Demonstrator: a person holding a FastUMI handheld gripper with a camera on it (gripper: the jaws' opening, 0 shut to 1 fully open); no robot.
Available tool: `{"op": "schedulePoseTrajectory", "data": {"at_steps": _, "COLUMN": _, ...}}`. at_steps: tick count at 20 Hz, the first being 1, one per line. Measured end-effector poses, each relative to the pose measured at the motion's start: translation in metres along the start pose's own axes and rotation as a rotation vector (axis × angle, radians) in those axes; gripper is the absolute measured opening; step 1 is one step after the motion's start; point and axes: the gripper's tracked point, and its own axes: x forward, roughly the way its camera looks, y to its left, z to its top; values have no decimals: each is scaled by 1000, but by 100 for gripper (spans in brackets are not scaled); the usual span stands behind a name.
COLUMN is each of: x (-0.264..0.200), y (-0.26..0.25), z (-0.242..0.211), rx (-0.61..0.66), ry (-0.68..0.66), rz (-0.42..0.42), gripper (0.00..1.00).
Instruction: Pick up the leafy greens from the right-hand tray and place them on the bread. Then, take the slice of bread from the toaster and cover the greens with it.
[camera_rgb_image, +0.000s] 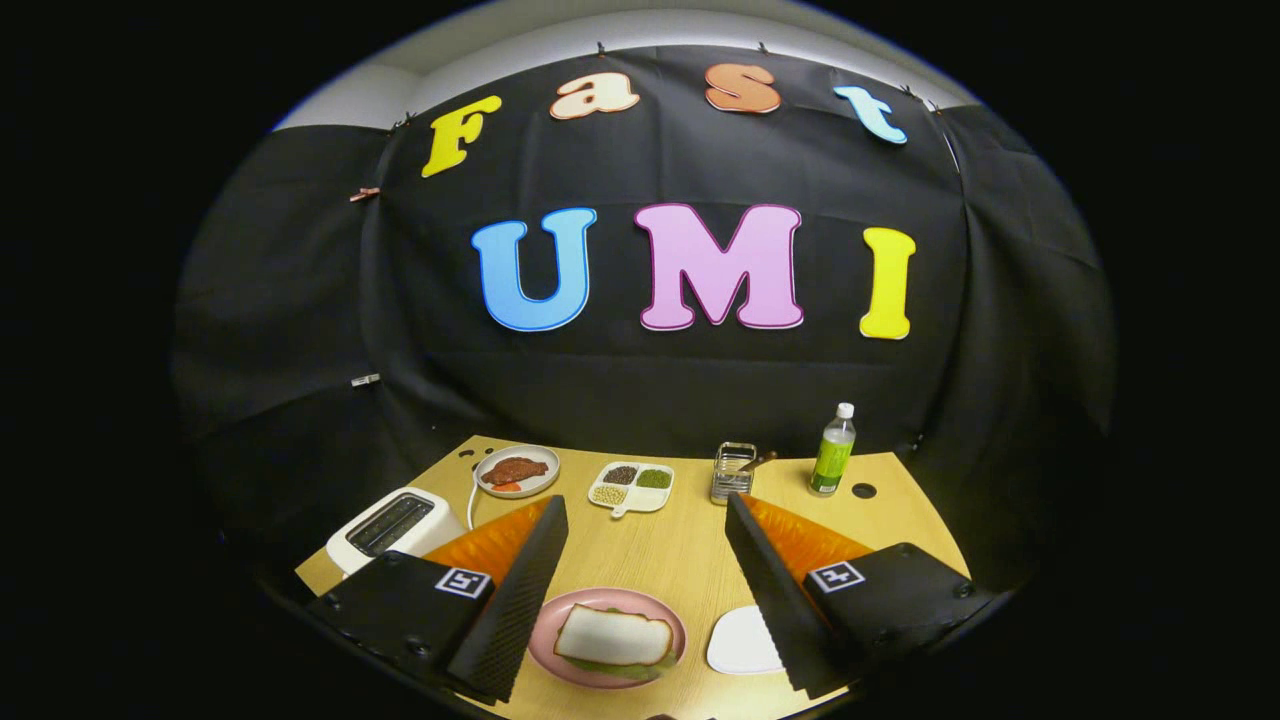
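Judging from how things lie, the job looks all but finished. Taking the pink plate (672, 612) as my landmark and going left to right: well to its left and a little further off stands the white toaster (393, 530), whose dark slots look empty to me, though I cannot see down into them. Beyond the plate to the left is a round dish with a brown piece of meat (516, 470). Straight beyond the plate is a small divided tray of beans and grains (633, 486). On the plate itself lies a slice of bread (614, 637), with the leafy greens (628, 669) peeping out from under its near edge and a bit at its far edge. So the greens seem already covered; I cannot tell whether another slice lies beneath them. Just right of the plate sits a white tray (742, 642), bare as far as I see, partly behind my right finger. Beyond the plate to the right are a clear holder (733, 472) and a green bottle (832, 452).

My gripper (640, 585) stands spread wide, grasping nothing. The plate with bread and greens lies between my fingers (510, 600), low and close, nearer the left one, touching neither. The worktop (650, 550) shows between them. What is left, I judge, is only to draw back.
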Motion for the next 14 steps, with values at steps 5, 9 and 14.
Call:
{"op": "schedulePoseTrajectory", "data": {"at_steps": 5, "x": 2, "y": 15, "z": 7, "rx": 9, "ry": -1, "rz": 17, "gripper": 99}}
{"op": "schedulePoseTrajectory", "data": {"at_steps": 9, "x": 2, "y": 16, "z": 14, "rx": -9, "ry": -7, "rz": 18, "gripper": 99}}
{"op": "schedulePoseTrajectory", "data": {"at_steps": 14, "x": 4, "y": 13, "z": 19, "rx": -8, "ry": -11, "rz": 16, "gripper": 99}}
